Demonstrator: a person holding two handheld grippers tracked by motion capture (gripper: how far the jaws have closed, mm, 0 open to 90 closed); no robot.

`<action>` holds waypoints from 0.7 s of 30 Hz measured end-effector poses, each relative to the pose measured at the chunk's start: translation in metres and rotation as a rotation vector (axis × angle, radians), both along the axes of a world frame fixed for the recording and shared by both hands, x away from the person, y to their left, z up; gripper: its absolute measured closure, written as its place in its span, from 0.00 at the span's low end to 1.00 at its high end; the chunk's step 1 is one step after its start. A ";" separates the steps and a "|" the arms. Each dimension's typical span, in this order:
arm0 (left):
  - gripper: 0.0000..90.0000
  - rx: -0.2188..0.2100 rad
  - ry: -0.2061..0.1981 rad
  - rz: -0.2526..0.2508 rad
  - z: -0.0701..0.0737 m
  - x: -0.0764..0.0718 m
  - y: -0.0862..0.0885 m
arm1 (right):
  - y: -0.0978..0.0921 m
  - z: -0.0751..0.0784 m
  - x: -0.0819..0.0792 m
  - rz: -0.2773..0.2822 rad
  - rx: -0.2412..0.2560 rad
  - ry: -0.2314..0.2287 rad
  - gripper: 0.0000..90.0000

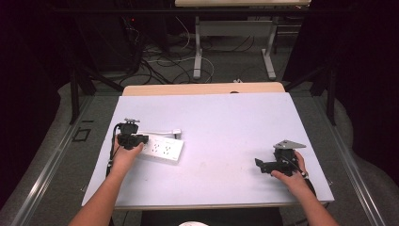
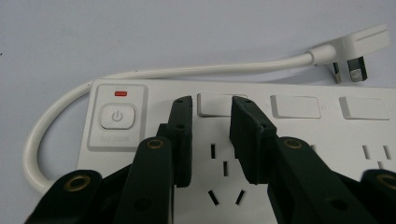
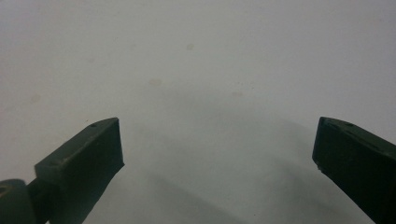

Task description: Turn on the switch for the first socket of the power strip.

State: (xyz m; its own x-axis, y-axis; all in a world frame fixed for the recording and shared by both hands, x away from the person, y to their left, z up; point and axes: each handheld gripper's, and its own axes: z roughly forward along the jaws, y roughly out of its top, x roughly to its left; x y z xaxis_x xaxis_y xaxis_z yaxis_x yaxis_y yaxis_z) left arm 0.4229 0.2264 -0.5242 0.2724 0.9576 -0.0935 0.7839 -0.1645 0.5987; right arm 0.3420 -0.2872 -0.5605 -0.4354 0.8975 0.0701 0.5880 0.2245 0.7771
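Note:
A white power strip (image 1: 162,149) lies flat on the left part of the table, its short cable (image 2: 210,70) looping round to a white plug (image 2: 359,44) on the tabletop behind it. My left gripper (image 1: 142,140) hovers over the strip's left end. In the left gripper view its jaws (image 2: 212,105) stand a little apart above the first socket, just right of the power button (image 2: 117,116) and its red light (image 2: 120,93), and hold nothing. My right gripper (image 1: 259,165) is at the table's right front, its jaws (image 3: 217,140) wide open over bare tabletop.
The pale blue tabletop (image 1: 226,117) has a wooden edge (image 1: 202,88) at the back. Beyond it on the floor are the legs of another table (image 1: 198,52) and loose cables (image 1: 160,61). Metal rails run along both sides.

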 end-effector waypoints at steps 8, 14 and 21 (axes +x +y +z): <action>0.75 0.000 -0.002 -0.039 0.000 -0.001 -0.005 | 0.000 -0.001 0.001 0.012 0.002 0.000 0.01; 0.74 0.014 -0.018 -0.057 -0.001 -0.002 -0.008 | 0.002 -0.001 0.003 0.022 0.003 0.004 0.01; 0.76 0.022 -0.020 -0.060 -0.001 -0.002 -0.010 | 0.005 0.000 0.004 0.033 0.000 0.001 0.01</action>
State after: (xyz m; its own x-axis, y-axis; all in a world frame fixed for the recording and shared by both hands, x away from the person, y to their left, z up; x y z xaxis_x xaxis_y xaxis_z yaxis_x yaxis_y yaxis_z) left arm 0.4205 0.2160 -0.5252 0.3307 0.9414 -0.0666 0.7605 -0.2240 0.6095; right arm 0.3455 -0.2825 -0.5609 -0.4648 0.8826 0.0707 0.5811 0.2438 0.7765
